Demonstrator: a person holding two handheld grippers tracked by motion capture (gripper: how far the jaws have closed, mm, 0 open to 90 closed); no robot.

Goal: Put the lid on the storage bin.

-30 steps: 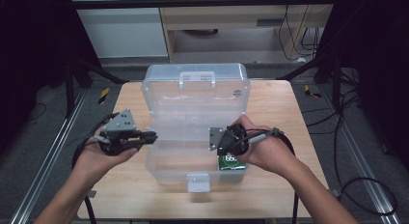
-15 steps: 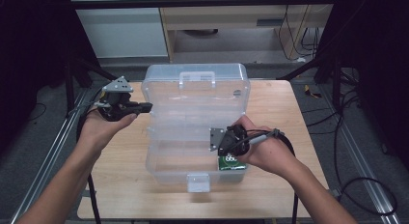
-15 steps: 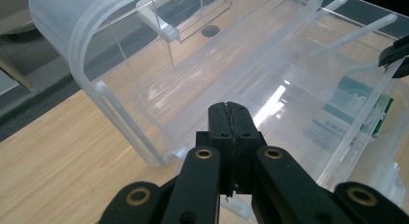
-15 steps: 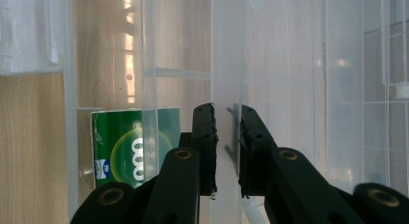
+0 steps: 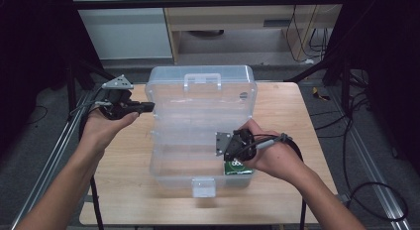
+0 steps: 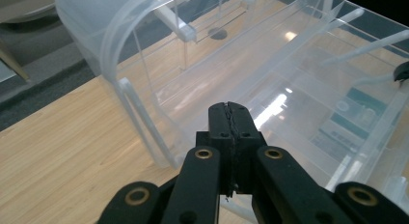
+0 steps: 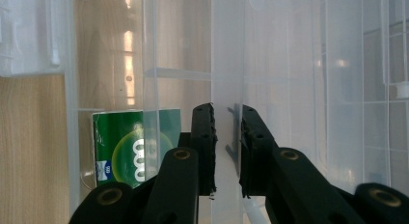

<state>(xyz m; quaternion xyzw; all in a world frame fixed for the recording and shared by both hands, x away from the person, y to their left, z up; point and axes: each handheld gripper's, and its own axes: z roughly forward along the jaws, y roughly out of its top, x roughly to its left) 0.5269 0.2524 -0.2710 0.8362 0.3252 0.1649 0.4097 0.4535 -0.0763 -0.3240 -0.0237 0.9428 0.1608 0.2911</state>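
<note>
Nearest you, the right tongs (image 5: 224, 149) are pinched narrow on a clear upright wall of the box (image 5: 173, 163), at its front right part. In the right gripper view that wall stands between the two pads (image 7: 205, 132). It looks like a firm hold, so treat that hand as the anchor. Just beside those tongs, on your side, a green pack (image 5: 238, 168) lies in the front right compartment.

The box sits open in the middle of the counter (image 5: 124, 190), and its long axis runs left to right in front of you. The lid (image 5: 203, 96) is laid back on the far side, with its handle at the far edge.

The left tongs (image 5: 150, 107) are fully shut on nothing. They point right, just beside the lid's left edge and apart from it. That hand is much the nearer one to the lid, so any swing of the lid toward you probably starts there.

A second ago your left hand hung beside the box's near half. It has since travelled away from you to the lid, while your right hand has kept its place and grip.
</note>
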